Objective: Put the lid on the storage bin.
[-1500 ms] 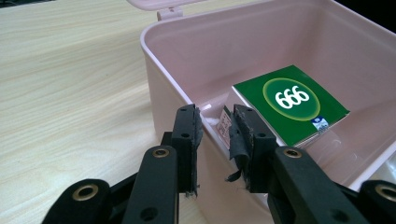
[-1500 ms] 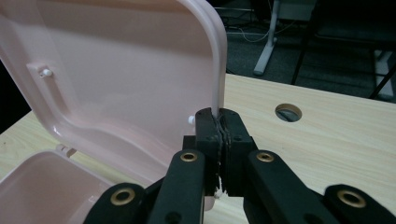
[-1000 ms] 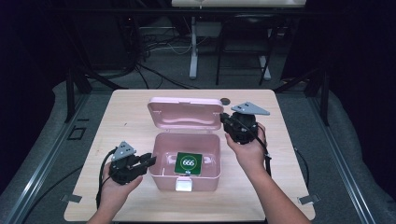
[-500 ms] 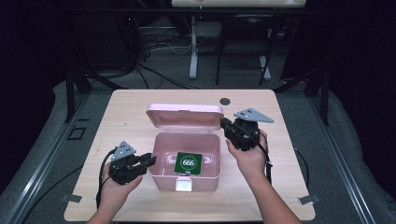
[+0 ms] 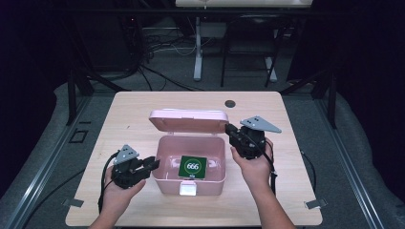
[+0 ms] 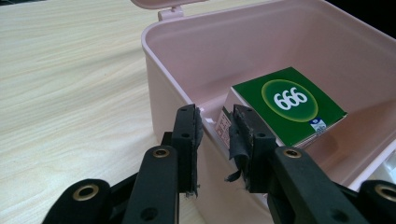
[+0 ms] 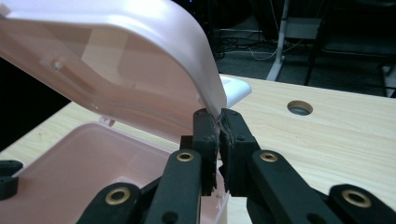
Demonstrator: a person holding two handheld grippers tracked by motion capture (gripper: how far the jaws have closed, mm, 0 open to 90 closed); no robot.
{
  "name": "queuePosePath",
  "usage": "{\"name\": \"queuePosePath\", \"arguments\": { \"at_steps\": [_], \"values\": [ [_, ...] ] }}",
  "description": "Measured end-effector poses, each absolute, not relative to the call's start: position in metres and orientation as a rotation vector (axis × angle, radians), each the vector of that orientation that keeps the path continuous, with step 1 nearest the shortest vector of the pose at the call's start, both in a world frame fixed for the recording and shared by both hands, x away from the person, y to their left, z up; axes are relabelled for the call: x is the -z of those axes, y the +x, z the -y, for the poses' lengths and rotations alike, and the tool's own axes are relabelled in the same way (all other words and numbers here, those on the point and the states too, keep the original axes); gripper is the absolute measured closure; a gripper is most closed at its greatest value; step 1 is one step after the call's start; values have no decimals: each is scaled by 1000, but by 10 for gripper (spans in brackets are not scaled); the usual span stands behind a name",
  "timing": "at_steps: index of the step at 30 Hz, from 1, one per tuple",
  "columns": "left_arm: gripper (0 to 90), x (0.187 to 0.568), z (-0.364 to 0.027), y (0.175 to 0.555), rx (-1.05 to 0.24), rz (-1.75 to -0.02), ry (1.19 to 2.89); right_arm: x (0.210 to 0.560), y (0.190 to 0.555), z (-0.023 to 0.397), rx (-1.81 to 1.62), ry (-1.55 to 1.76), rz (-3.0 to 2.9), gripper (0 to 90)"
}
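A pink plastic box (image 5: 191, 164) sits near the middle of the light wooden desk (image 5: 296, 191), closer to the near edge, with its white latch (image 5: 188, 190) facing the person. Its hinged lid (image 5: 188, 119) stands partly raised over the far wall of the box, tilted toward the person. Inside the box, on the floor toward its right side, lies a green carton (image 5: 193, 167) with a white "666" in a circle on top; in the left gripper view it rests flat with its printed end facing the near wall. The right gripper (image 5: 231, 129) is at the right end of the lid, and in the right gripper view its jaws are closed on the thin edge of the lid (image 7: 154, 60), pinching it between the pads just below a white tab (image 7: 233, 91) on the lid's rim. The person's right hand (image 5: 253, 164) holds this gripper beside the right wall of the box. The left gripper (image 5: 152, 164) rests at the left wall of the box, held by the left hand (image 5: 119, 191) near the desk's near left part. In the left gripper view its jaws straddle the box's rim (image 6: 187, 79), one outside and one inside, with a gap between the pads, so they stand slightly open around the wall rather than clamped on it. A round hole (image 5: 230, 103) shows in the desk near the far edge.
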State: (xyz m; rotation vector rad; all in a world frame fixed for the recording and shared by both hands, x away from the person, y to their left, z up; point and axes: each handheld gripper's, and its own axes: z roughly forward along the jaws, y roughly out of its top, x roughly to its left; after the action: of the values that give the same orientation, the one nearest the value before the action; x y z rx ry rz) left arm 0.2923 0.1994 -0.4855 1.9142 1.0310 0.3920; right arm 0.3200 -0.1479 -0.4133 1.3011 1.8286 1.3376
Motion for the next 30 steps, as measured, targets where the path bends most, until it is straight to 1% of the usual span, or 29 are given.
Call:
{"name": "queuePosePath", "arguments": {
  "at_steps": [13,19,30],
  "values": [
    [718,485,-200,292,-389,-1031,1916,416,316,150,-1360,1306,-1835,851],
    [703,484,-200,292,-385,-1028,1907,417,314,151,-1374,1312,-1842,845],
    [688,468,-202,291,-400,-1010,1880,421,311,154,-1395,1317,-1864,828]
  ]
}}
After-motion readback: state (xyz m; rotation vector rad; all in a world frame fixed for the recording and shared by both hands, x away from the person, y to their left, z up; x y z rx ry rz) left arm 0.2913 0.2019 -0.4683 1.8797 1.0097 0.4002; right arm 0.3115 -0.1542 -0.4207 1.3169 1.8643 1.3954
